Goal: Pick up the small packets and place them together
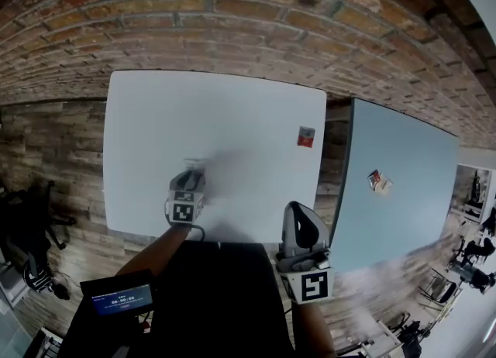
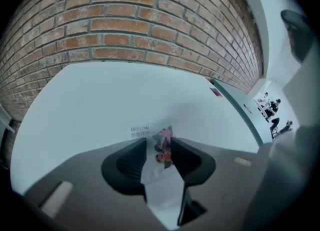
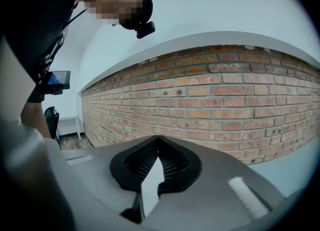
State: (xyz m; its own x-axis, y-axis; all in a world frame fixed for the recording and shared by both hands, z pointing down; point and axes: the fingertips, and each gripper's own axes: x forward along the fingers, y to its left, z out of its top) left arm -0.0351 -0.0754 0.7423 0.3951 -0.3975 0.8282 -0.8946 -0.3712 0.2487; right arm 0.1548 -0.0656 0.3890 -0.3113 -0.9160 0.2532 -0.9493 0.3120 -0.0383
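Left gripper [image 1: 192,172] clamped on white packet [image 2: 161,150]; red packet [image 1: 306,136] lies far-right across the white table [image 1: 155,116], seemingly nearer the closed, empty right gripper [image 3: 158,140]

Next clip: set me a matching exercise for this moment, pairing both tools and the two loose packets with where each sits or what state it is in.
Things:
1. left tool
2. right tool
3. red packet
4. red-and-white packet

Places or states:
A. lying on the blue-grey table
B. shut, with nothing between the jaws
C. lying near the right edge of the white table
D. closed on a white packet

Pairs: 1-D, 2-B, 3-C, 4-A.
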